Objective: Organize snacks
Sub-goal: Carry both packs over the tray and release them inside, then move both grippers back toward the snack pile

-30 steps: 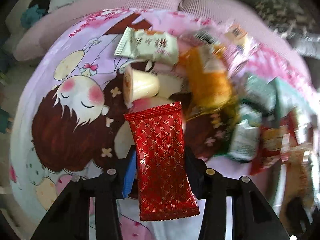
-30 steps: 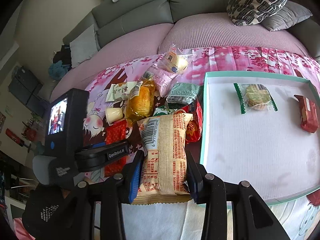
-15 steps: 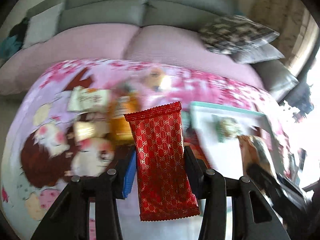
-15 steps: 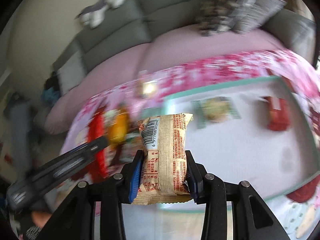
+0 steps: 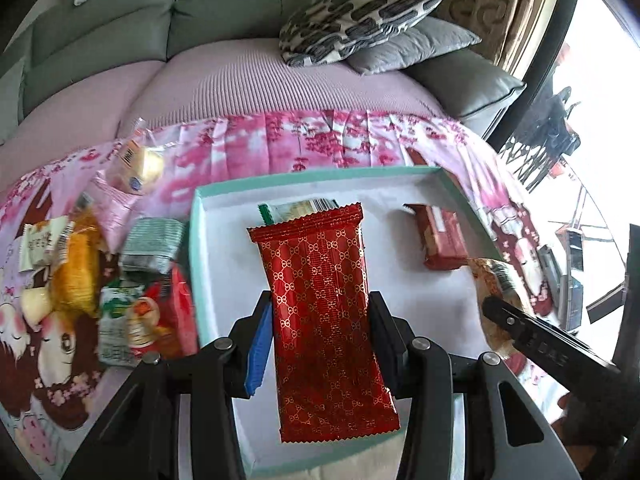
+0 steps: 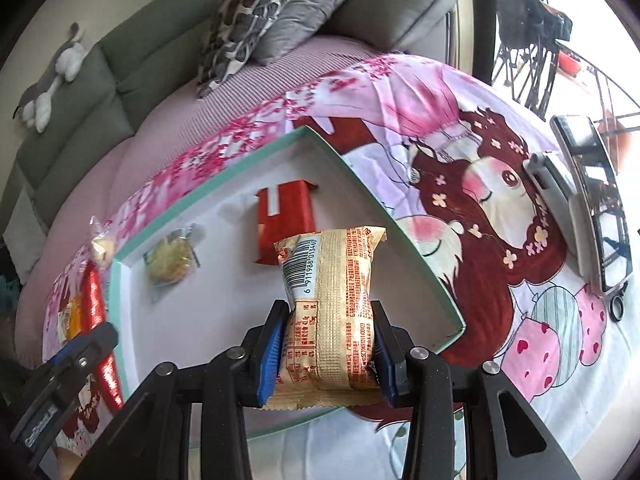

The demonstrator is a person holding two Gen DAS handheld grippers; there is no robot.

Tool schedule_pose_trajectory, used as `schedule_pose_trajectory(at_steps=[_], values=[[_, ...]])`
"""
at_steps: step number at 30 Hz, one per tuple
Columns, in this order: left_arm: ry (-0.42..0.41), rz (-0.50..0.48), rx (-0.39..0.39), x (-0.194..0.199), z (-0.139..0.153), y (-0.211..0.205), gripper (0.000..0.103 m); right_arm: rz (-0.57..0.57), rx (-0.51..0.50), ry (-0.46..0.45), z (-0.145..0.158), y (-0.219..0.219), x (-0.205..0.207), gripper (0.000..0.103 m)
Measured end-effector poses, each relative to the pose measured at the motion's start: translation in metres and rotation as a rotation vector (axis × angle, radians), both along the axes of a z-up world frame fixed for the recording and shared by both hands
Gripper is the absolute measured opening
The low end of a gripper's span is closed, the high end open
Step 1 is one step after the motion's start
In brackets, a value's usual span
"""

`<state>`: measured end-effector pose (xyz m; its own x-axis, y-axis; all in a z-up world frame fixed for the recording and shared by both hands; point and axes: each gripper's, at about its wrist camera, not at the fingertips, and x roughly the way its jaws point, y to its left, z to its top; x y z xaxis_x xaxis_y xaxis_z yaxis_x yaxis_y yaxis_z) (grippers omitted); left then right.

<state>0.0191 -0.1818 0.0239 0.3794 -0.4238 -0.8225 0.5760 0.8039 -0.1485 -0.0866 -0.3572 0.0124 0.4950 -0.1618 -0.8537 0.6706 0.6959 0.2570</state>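
My left gripper [image 5: 320,334] is shut on a long red packet with a gold pattern [image 5: 324,312], held above the white tray with a teal rim [image 5: 196,240]. My right gripper [image 6: 329,344] is shut on a beige snack bag with a barcode [image 6: 332,292], hanging over the same tray [image 6: 400,232] near its right side. Inside the tray lie a clear-wrapped green-edged biscuit [image 6: 170,262] and a dark red packet [image 6: 282,220]. The red packet hides most of the biscuit [image 5: 296,209] in the left wrist view; the dark red packet [image 5: 440,240] shows to its right.
A heap of loose snacks [image 5: 92,264] lies left of the tray on the pink cartoon cloth [image 6: 480,200]. A phone on a stand [image 6: 588,204] sits at the cloth's right end. Behind are a grey sofa [image 5: 224,12] and patterned cushions [image 5: 360,16].
Both grippers have swung right from the snack heap to above the tray, each still gripping its packet. The heap now sits at the left edge of both views.
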Motion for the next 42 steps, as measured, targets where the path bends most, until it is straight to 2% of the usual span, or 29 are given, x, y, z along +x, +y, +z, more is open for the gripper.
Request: schedule_pose_trajectory(at_steps=[8,9,12,13,21,24,26,27,29,30,31,38,42], values=[[0.061,0.006,0.071,0.007,-0.038,-0.014,0.048,0.006,0.041,0.022,-0.015,-0.005,0.005,0.042],[0.061,0.003,0.075,0.006,-0.038,-0.014,0.050,0.005,0.040,0.026,-0.015,-0.005,0.005,0.042],[0.038,-0.001,0.074,0.002,-0.032,-0.014,0.069,0.002,0.040,0.024,-0.013,-0.006,0.005,0.044],[0.034,-0.002,0.071,0.002,-0.029,-0.013,0.072,0.003,0.037,0.020,-0.012,-0.006,0.005,0.046],[0.025,0.031,0.035,0.007,-0.010,0.004,0.079,0.004,-0.018,-0.002,0.004,-0.004,0.002,0.052],[0.023,0.056,0.033,0.011,-0.008,0.011,0.080,0.030,-0.033,0.009,0.004,0.001,0.006,0.058],[0.015,0.076,0.030,0.013,-0.006,0.016,0.087,0.054,-0.054,0.008,0.005,0.007,0.010,0.067],[0.004,0.087,0.032,0.014,-0.005,0.018,0.095,0.067,-0.071,0.002,0.006,0.010,0.011,0.072],[-0.034,0.107,0.043,0.016,-0.003,0.023,0.098,0.079,-0.090,-0.007,0.007,0.014,0.013,0.096],[-0.049,0.114,0.052,0.017,-0.002,0.024,0.098,0.082,-0.095,-0.012,0.008,0.015,0.014,0.101],[-0.060,0.123,0.060,0.019,-0.002,0.027,0.098,0.083,-0.097,-0.018,0.008,0.016,0.015,0.103],[-0.115,0.147,0.068,0.027,0.003,0.034,0.100,0.091,-0.090,-0.026,0.007,0.019,0.019,0.103],[-0.110,0.148,0.075,0.032,0.005,0.036,0.100,0.098,-0.099,-0.043,0.010,0.022,0.022,0.103]])
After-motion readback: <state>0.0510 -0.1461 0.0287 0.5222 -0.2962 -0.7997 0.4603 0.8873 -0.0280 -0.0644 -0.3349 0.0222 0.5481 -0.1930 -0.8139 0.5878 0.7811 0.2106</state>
